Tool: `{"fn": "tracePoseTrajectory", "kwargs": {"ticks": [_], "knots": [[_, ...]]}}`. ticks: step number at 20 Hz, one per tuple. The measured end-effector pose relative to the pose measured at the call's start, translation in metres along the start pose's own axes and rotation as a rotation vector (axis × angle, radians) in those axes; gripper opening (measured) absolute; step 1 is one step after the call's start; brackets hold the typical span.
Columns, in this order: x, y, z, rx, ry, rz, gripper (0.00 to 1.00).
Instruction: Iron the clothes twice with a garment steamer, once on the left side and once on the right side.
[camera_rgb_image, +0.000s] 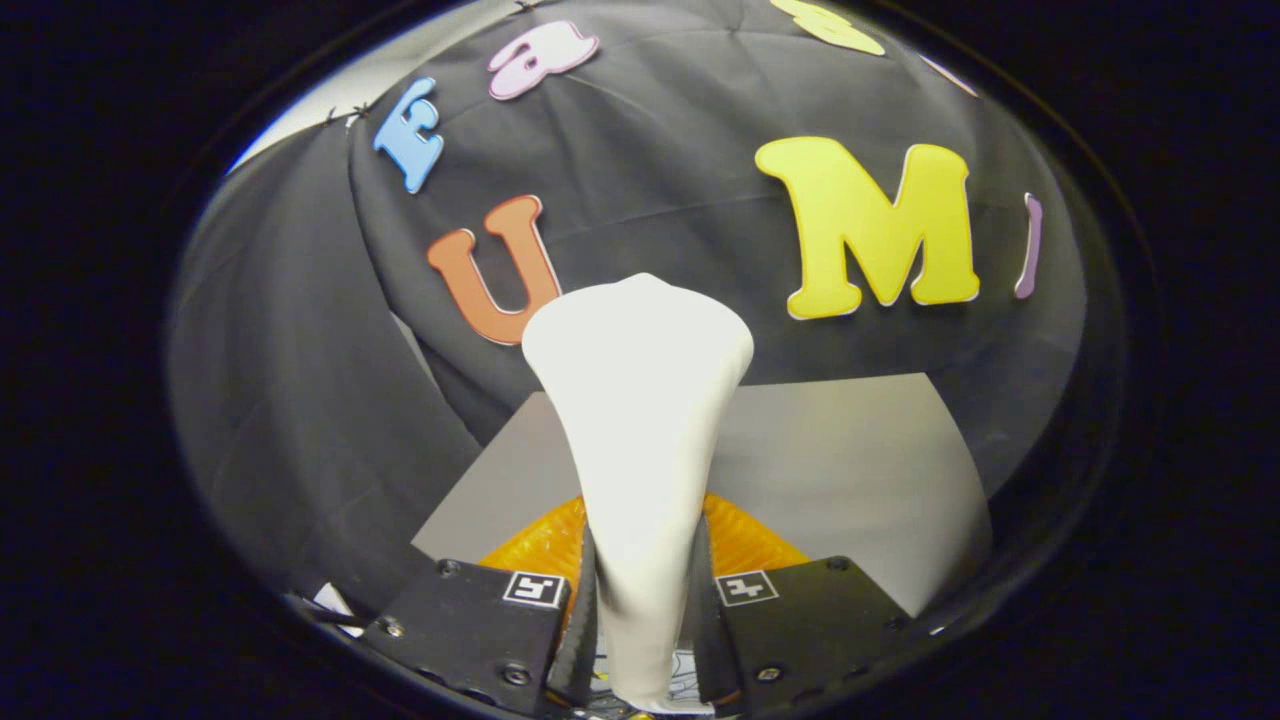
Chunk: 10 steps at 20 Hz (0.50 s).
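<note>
White garment steamer (640, 440), smooth, handle narrow, head flaring wide, upright, handle clamped between both tool (640, 620) fingers. Orange ribbed garment (745, 540) flat on grey table (850, 460) near its front edge, behind steamer handle.

There is one garment steamer (640, 430), white, and it stands between the two fingers of the one gripper (645, 620), which both press on its handle. Under it lies one orange garment (745, 540), at the near edge of the one grey table (850, 470).
</note>
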<state>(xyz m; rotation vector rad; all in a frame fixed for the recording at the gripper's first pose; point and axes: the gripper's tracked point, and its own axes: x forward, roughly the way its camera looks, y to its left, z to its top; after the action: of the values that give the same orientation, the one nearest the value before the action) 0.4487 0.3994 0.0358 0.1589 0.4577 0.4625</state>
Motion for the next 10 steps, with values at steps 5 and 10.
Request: {"fn": "tracePoseTrajectory", "kwargs": {"ticks": [5, 10], "knots": [[-0.082, -0.004, 0.002, -0.031, -0.158, 0.009, 0.41], [-0.185, -0.011, 0.013, -0.046, -0.321, -0.006, 0.41]]}}
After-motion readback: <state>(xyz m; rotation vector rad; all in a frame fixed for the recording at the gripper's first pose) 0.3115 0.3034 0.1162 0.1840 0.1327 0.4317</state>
